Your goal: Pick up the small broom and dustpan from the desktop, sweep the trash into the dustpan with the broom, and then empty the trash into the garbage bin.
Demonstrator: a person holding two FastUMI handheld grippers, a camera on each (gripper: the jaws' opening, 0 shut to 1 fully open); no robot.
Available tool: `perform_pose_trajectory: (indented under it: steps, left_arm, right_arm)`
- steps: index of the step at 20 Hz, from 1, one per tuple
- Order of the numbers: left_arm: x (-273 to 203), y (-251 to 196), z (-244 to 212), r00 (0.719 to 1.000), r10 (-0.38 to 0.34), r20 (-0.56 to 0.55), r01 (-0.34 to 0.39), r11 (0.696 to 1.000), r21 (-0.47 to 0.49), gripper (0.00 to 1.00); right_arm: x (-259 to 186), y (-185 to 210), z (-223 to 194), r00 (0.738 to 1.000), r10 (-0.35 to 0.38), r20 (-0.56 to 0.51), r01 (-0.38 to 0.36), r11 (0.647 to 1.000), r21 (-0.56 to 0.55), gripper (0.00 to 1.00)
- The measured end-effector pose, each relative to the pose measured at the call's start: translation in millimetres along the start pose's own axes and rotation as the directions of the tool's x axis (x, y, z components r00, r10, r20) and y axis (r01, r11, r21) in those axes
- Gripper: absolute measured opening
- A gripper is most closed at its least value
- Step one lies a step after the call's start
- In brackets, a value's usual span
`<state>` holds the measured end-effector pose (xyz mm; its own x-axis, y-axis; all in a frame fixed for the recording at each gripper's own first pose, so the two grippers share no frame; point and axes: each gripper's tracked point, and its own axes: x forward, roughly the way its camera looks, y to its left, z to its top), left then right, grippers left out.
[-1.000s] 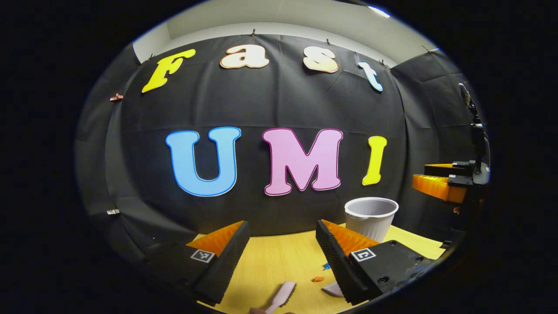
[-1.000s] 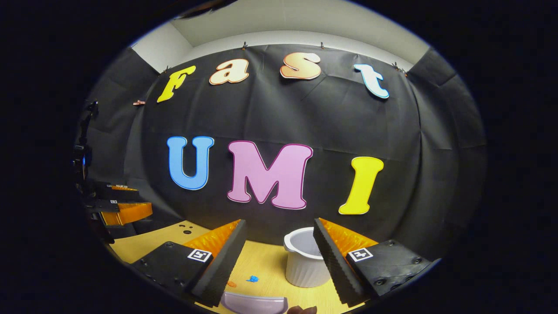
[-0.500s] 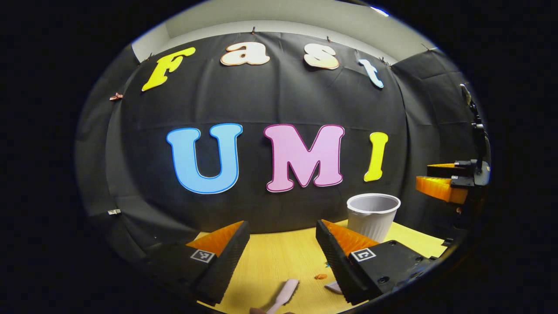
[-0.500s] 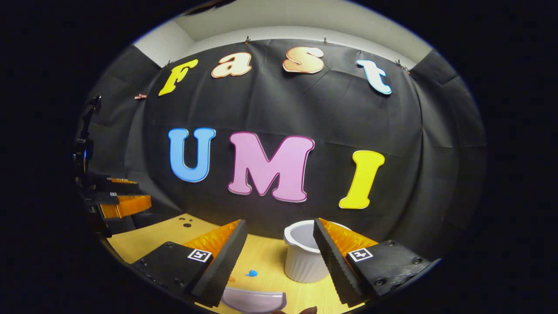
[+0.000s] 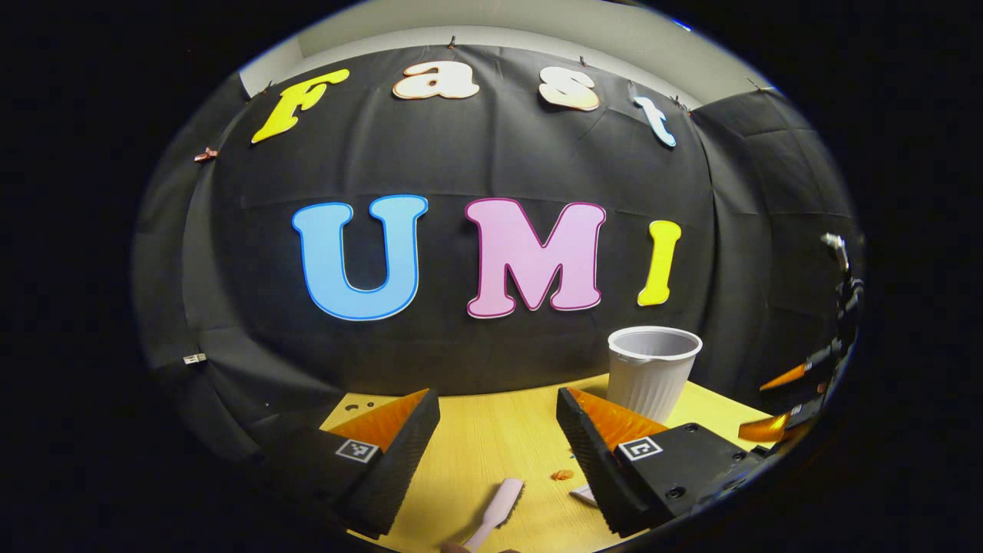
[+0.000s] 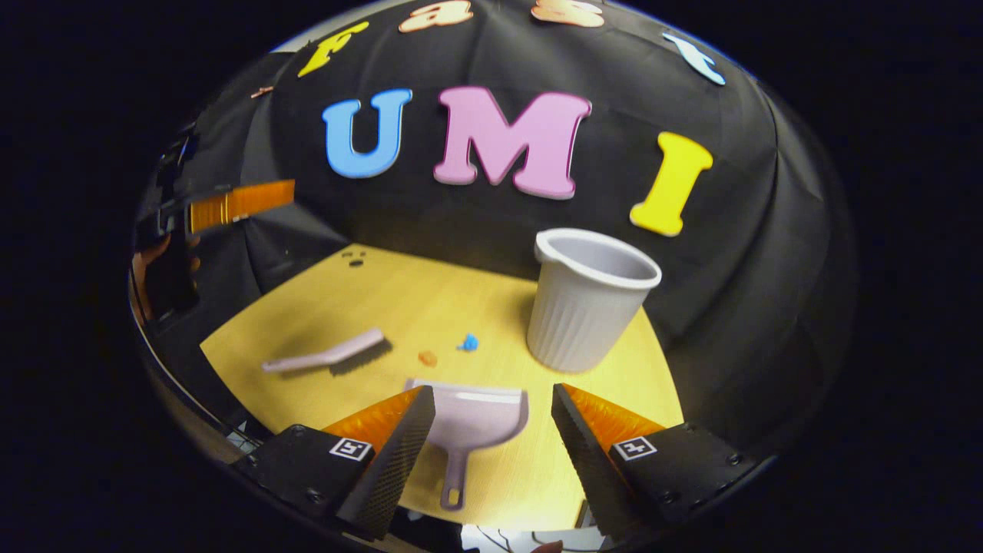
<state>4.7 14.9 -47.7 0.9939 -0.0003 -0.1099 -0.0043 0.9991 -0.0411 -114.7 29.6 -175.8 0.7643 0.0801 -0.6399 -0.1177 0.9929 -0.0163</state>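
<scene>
Right gripper (image 6: 491,453): spread wide, holding nothing, poised above the dustpan (image 6: 472,418), pitched down toward the surface (image 6: 384,296); handle lies between the fingers in the right gripper view, probably lined up for a grasp.
Left gripper (image 5: 495,438): parted, empty, low over the near edge of the surface; also seen far left in the right gripper view, raised, hand behind it.
Broom (image 6: 330,355): flat on the surface, left of the dustpan, well apart from it, bristles toward the trash; handle end just ahead of the left gripper in the left gripper view, within reach for pickup.
Dustpan: flat, mouth facing the trash, handle toward the near edge, convenient for a grasp from this side.
Trash: orange scrap (image 6: 427,358) and blue scrap (image 6: 468,342) side by side, just beyond the dustpan mouth, between broom and bin.
Garbage bin (image 6: 587,299): upright, open-topped, right rear of the surface, near the dustpan for a short tipping move.
Step judged: approach before first grasp; nothing lifted yet.
</scene>
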Motion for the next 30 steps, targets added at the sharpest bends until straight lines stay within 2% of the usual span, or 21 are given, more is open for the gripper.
perform_pose_trajectory:
  steps: [3, 6, 8, 13, 15, 16, 17, 21, 23, 24, 25, 26, 28, 30]
  left_arm:
    - [-5.5, 10.3, -2.6, 1.000, 0.007, -0.005, -0.007, 1.000, 0.019, 0.97]
    - [-10.5, 23.2, -8.6, 1.000, 0.021, -0.008, -0.021, 0.999, 0.038, 0.97]
    - [-14.5, 30.1, -13.8, 0.999, 0.033, -0.017, -0.032, 0.999, 0.028, 0.97]
    - [-20.0, 43.1, -21.8, 0.998, 0.062, -0.031, -0.061, 0.998, 0.019, 0.97]
    - [-20.6, 47.7, -26.7, 0.997, 0.069, -0.036, -0.068, 0.997, 0.023, 0.97]
    - [-22.1, 50.2, -30.8, 0.997, 0.073, -0.040, -0.072, 0.997, 0.018, 0.97]
    - [-22.2, 51.7, -32.7, 0.996, 0.078, -0.045, -0.078, 0.997, 0.010, 0.97]
    - [-21.3, 57.3, -38.4, 0.993, 0.100, -0.065, -0.100, 0.995, 0.003, 0.97]
    - [-19.8, 59.8, -40.7, 0.992, 0.108, -0.071, -0.108, 0.994, 0.004, 0.98]
    - [-19.0, 60.1, -41.1, 0.991, 0.111, -0.074, -0.111, 0.994, 0.003, 0.97]
    - [-17.0, 60.4, -42.4, 0.991, 0.114, -0.076, -0.114, 0.994, 0.002, 0.97]
    - [-15.4, 59.2, -42.8, 0.990, 0.114, -0.080, -0.114, 0.993, 0.002, 0.97]
    - [-10.7, 57.0, -52.8, 0.989, 0.105, -0.104, -0.106, 0.994, 0.002, 0.97]
    - [-9.0, 54.1, -67.6, 0.984, 0.089, -0.152, -0.091, 0.996, -0.005, 0.98]
  right_arm:
    - [16.0, 16.0, -49.1, 0.991, 0.012, -0.135, -0.009, 1.000, 0.016, 0.97]
    - [32.2, 14.6, -84.0, 0.967, -0.004, -0.253, 0.013, 0.999, 0.031, 0.96]
    - [49.5, 20.2, -107.5, 0.942, -0.003, -0.336, 0.017, 0.999, 0.039, 0.97]
    - [94.5, 39.9, -154.7, 0.885, 0.028, -0.465, 0.008, 0.997, 0.076, 0.95]
    - [106.2, 42.9, -170.4, 0.861, 0.030, -0.509, 0.017, 0.996, 0.088, 0.87]
    - [111.6, 45.5, -176.9, 0.850, 0.035, -0.526, 0.020, 0.995, 0.099, 0.79]
    - [115.4, 47.3, -180.9, 0.842, 0.037, -0.538, 0.024, 0.994, 0.106, 0.76]
    - [131.3, 43.5, -189.6, 0.818, 0.034, -0.574, 0.026, 0.995, 0.095, 0.76]
    - [138.6, 39.2, -191.8, 0.813, 0.020, -0.582, 0.044, 0.994, 0.096, 0.71]
    - [140.2, 43.3, -193.9, 0.811, 0.042, -0.584, 0.035, 0.992, 0.120, 0.62]
    - [138.6, 44.6, -191.9, 0.803, 0.054, -0.593, 0.033, 0.990, 0.135, 0.60]
    - [140.3, 42.9, -191.0, 0.804, 0.053, -0.592, 0.032, 0.991, 0.132, 0.51]
    - [142.9, 44.6, -190.5, 0.804, 0.061, -0.592, 0.003, 0.994, 0.107, 0.40]
    - [144.3, 45.0, -188.4, 0.816, 0.073, -0.574, -0.017, 0.994, 0.104, 0.40]
